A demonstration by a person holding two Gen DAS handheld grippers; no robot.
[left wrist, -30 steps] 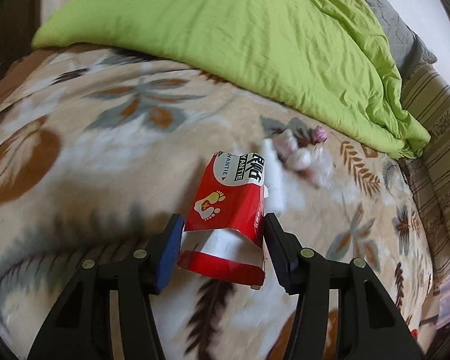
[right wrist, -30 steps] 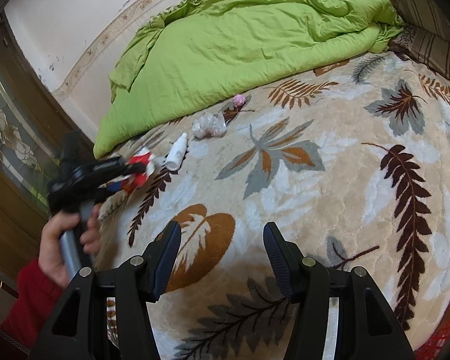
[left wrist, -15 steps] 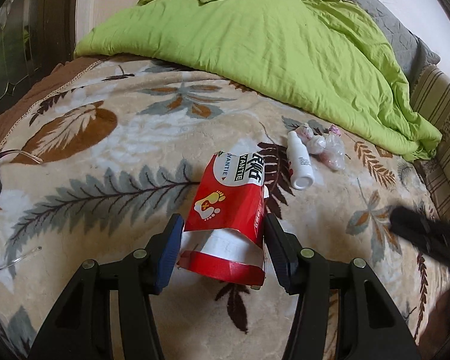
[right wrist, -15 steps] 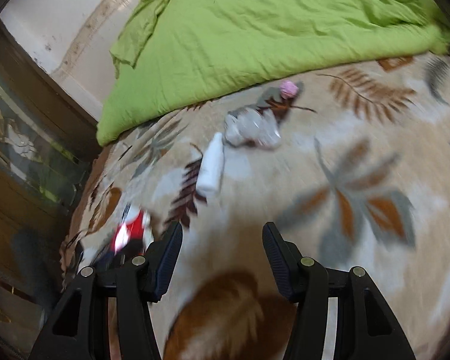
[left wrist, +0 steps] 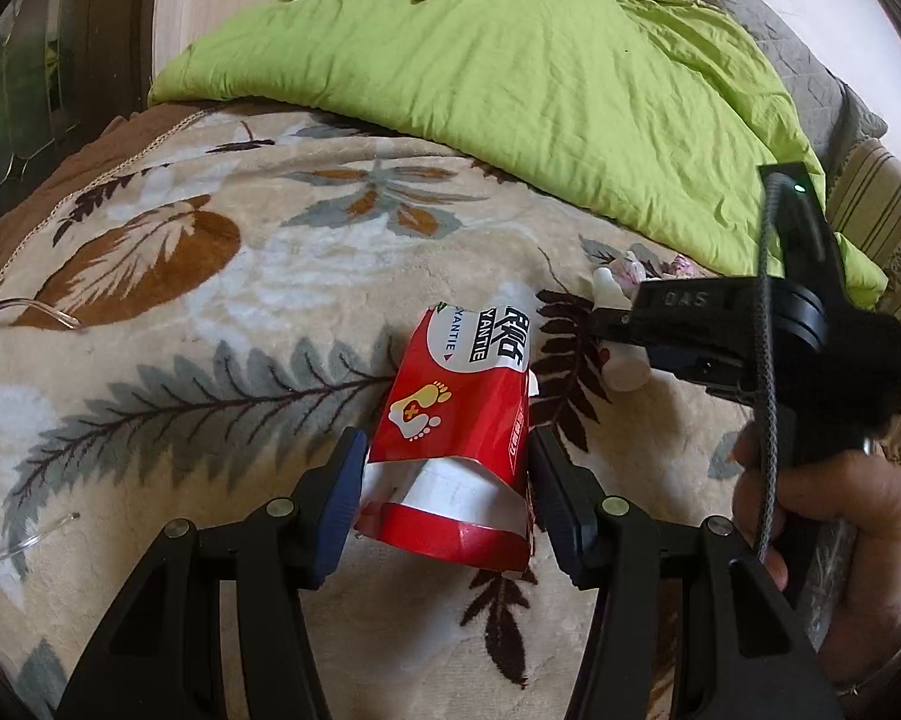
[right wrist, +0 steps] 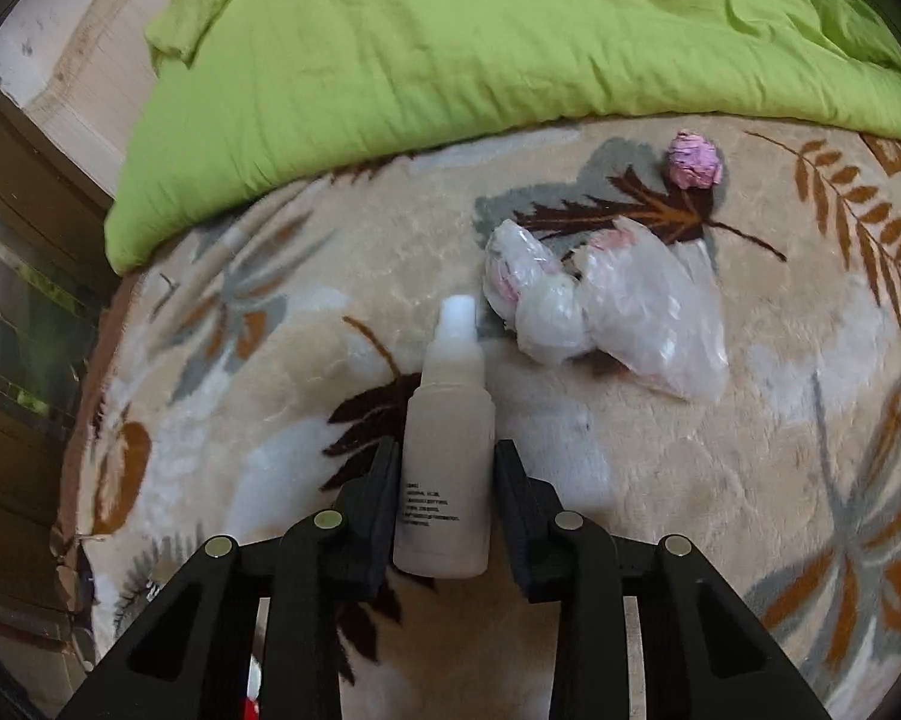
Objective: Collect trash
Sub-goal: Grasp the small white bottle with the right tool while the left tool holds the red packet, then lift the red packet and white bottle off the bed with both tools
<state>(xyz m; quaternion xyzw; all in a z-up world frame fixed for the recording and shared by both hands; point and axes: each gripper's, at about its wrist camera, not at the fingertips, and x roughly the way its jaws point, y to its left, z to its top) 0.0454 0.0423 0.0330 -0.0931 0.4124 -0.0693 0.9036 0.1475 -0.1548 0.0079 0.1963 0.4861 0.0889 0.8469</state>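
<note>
A beige plush blanket point(left wrist: 222, 324) with brown and grey leaf prints is covering the bed. A rumpled lime-green duvet point(left wrist: 510, 78) is lying across its far side, overlapping the blanket's edge. A grey quilted cover point(left wrist: 810, 66) is showing behind the duvet. A thin white cable point(left wrist: 30, 312) is trailing over the blanket's left edge. Dark wooden panelling point(right wrist: 24, 240) is standing beside the bed.
</note>
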